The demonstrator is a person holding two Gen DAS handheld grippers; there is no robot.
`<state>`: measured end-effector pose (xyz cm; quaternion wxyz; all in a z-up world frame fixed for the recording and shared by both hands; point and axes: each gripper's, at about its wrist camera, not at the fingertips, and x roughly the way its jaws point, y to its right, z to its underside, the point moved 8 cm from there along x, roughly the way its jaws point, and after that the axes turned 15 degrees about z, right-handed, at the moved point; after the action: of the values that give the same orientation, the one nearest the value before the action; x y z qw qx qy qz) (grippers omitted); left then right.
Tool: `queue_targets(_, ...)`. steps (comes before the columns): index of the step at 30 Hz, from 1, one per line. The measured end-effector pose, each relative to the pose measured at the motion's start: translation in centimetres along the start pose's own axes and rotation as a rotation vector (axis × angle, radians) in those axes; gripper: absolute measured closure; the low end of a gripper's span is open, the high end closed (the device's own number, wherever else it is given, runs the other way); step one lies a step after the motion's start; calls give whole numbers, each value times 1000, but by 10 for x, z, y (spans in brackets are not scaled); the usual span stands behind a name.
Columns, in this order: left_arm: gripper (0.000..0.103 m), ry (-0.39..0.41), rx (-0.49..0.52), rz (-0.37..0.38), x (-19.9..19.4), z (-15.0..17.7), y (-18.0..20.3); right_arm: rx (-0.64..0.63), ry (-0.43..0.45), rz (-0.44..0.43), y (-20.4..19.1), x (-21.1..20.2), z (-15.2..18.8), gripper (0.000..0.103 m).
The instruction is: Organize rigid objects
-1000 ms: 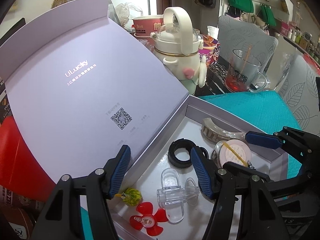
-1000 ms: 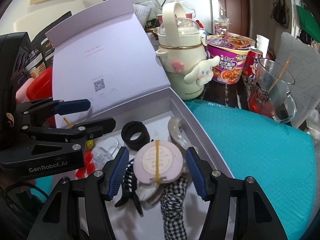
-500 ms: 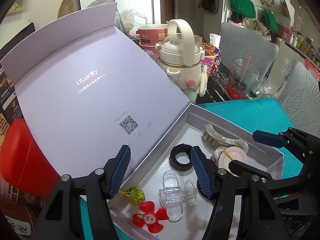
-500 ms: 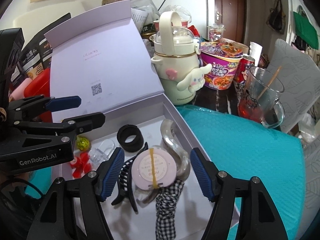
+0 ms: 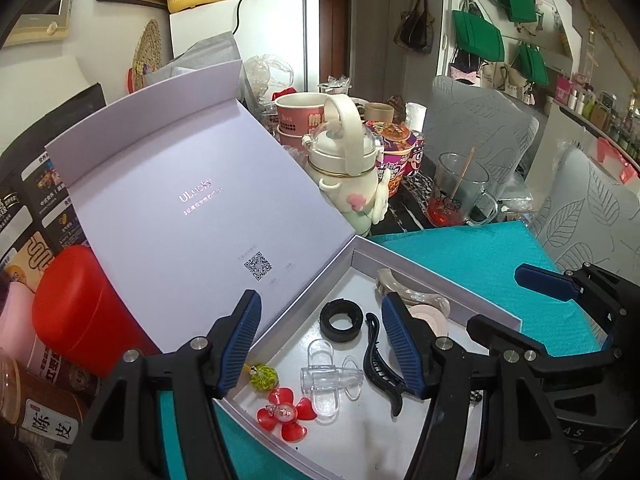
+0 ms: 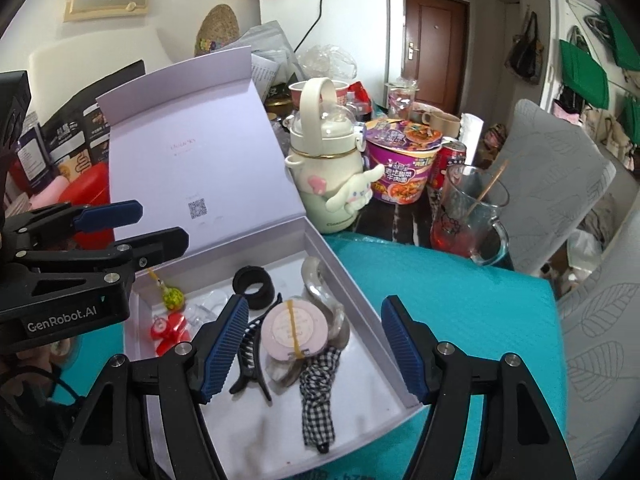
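Over the open white box (image 6: 362,300) on the teal-covered bench (image 6: 460,304), both tongs hang empty. The left tongs (image 5: 320,344) are parted with nothing between the pads, and the right tongs (image 6: 312,344) are spread too, holding nothing. Everything small looks to be in the box already: black ring (image 6: 253,286), black claw clip (image 6: 250,354), round pink compact (image 6: 293,332) with a yellow band sitting on a pearly curved clip (image 5: 404,294), checked fabric tie (image 6: 318,396), clear plastic clip (image 5: 326,376), red flower charm (image 5: 286,414) and a little yellow-green ball charm (image 5: 264,376).

My guess is the sorting is basically done and the lid (image 5: 192,208), propped up behind, is next. If so, I'd push it from its top flap with one of the tongs and let it fold down slowly. The other could steady the box wall so it doesn't skid on the mat. Watch the cream bottle (image 6: 326,172) right behind the hinge, and check the compact stack isn't poking above the rim, hard to tell from here.
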<state>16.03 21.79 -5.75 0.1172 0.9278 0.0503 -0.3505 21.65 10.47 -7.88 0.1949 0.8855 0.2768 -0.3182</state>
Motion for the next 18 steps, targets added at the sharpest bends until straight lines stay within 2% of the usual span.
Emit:
queue_targets(13, 41, 77, 45, -26, -72, 9, 35, 16, 79, 28, 10, -75, 8, 33)
queue_targets(18, 41, 114, 58, -26, -100, 13, 47, 7, 124, 34, 7, -107, 11, 30)
